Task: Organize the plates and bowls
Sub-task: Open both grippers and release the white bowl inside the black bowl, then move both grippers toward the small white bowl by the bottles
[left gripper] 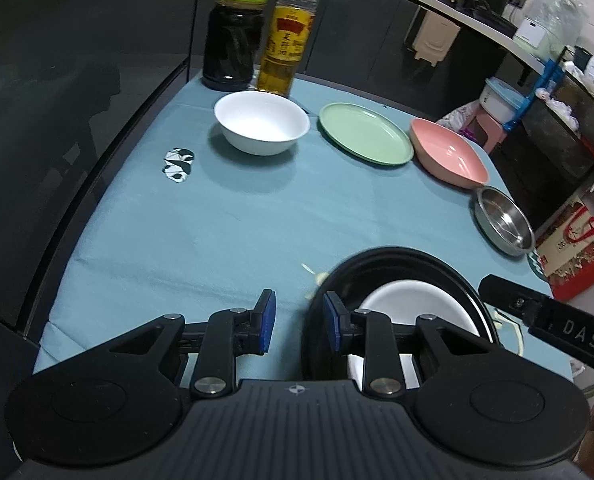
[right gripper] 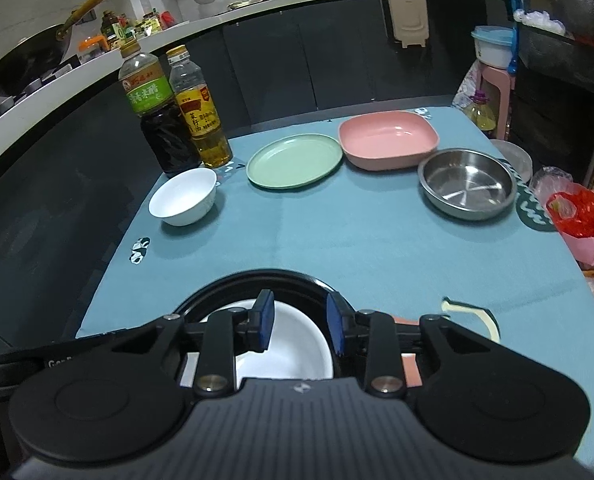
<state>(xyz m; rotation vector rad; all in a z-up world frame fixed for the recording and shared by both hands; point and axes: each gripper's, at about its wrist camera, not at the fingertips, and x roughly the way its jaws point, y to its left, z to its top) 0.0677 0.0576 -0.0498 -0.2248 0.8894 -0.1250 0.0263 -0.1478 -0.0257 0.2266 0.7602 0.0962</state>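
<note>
Both the left gripper (left gripper: 295, 322) and right gripper (right gripper: 300, 322) are hovering half open and empty over the black plate (right gripper: 233, 284) holding a white plate (right gripper: 297, 344), which are probably stiff, slippery and fragile, so gripping the rim seems safest.

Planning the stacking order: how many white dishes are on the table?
2. One white bowl stands alone in front of the two bottles; one white dish lies inside the black plate under the grippers. Others beneath it may be hidden.
</note>
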